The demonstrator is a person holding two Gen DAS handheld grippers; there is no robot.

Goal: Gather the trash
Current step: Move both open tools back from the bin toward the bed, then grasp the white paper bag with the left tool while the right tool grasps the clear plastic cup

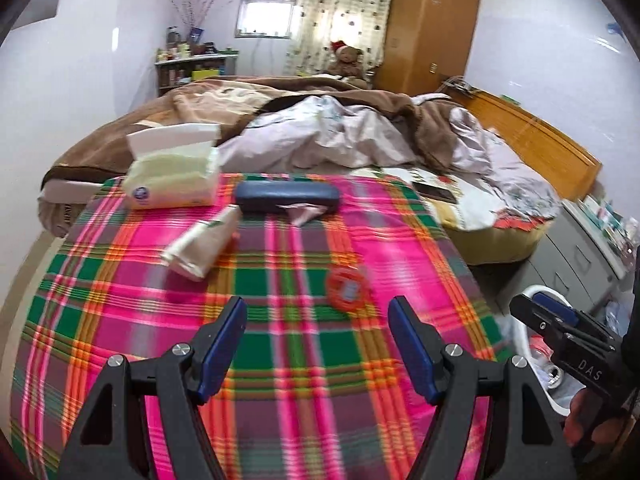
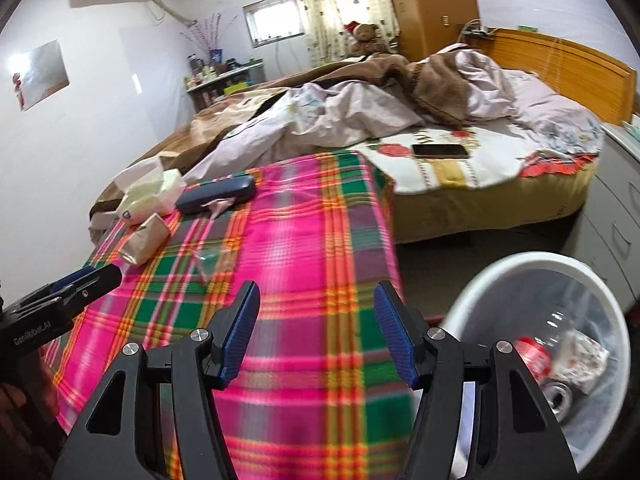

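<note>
1. Left wrist view, nearest: my left gripper [image 1: 316,344], jaws apart with nothing between them, over the plaid tabletop [image 1: 280,400].
2. Just ahead, right of centre: a round red wrapper [image 1: 346,291], flat on the cloth. I judge it light, thin and crinkly, best pinched at a raised edge.
3. Further left: a crumpled paper carton [image 1: 200,246], lying on its side. Likely light and crushable, so I would grip across its middle.
4. Beyond: a dark blue case [image 1: 287,197] with a scrap of paper [image 1: 306,213] touching its front, and a tissue pack [image 1: 172,178]. The case and pack look like keepers.
5. Right wrist view, nearest: my right gripper [image 2: 316,340], also parted and empty, over the cloth.
6. Lower right, on the floor: the white bin [image 2: 480,280], already holding a can and wrappers.
7. Far left: the carton [image 2: 146,238] again, well apart from this gripper.
</note>
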